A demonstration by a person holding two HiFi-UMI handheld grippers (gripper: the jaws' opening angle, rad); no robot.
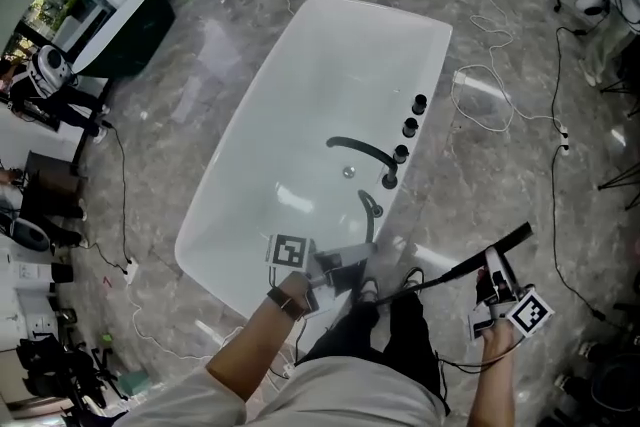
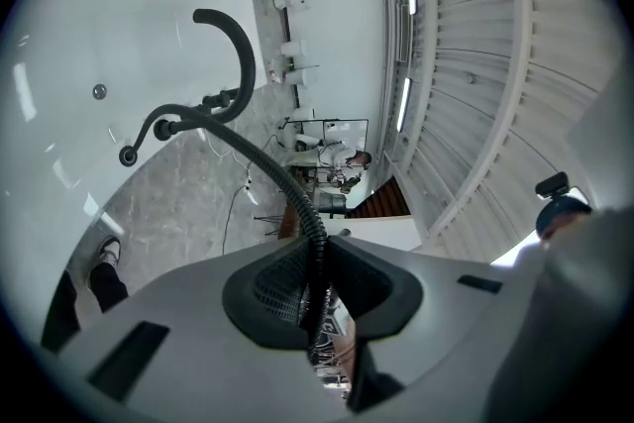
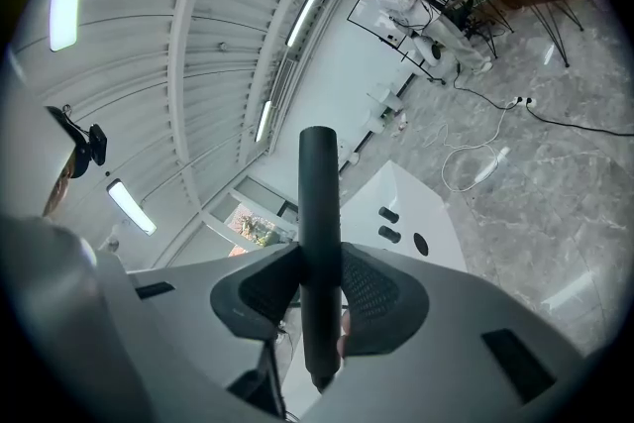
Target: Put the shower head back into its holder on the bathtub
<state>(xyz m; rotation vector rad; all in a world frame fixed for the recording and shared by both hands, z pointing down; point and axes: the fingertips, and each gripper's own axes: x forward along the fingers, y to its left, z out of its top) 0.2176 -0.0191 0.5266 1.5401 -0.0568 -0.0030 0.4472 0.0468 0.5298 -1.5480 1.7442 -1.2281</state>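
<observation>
Black shower head clamped in the right tool, jaws pressed on its handle, wand projecting ahead; left tool pinches the ribbed hose, jaws narrowly apart; white bathtub lies ahead of it.

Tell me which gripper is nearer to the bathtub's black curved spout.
Left. The left gripper, shut on the hose, is at the bathtub's near rim, below the spout. The right gripper, holding the shower head, is farther, over the floor.
</observation>
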